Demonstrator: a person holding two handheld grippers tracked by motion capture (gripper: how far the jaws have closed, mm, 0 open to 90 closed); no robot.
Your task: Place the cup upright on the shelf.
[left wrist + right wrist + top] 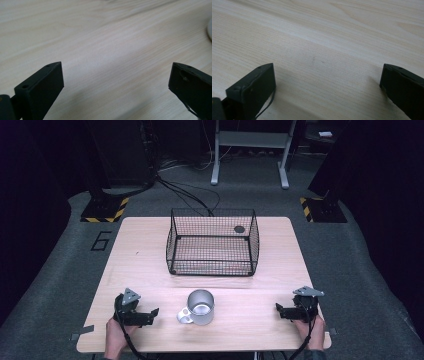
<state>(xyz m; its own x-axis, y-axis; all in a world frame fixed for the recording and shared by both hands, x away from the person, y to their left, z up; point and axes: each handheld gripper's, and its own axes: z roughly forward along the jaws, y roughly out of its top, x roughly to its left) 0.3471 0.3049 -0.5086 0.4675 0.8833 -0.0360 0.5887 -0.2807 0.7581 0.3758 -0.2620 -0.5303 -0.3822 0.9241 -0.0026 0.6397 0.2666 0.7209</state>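
The mug (200, 307) stands upright near the table's (150, 265) front edge, handle toward the left gripper (154, 315), which lies just beside it, jaws spread wide and empty. The right gripper (279, 310), also wide open, rests well apart on the mug's other side. Farther back sits a wire basket (212, 242).

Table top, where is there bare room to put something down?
Bare wood lies between the mug and each claw, left and right, and along both sides of the wire basket. The strip between mug and basket is narrower.
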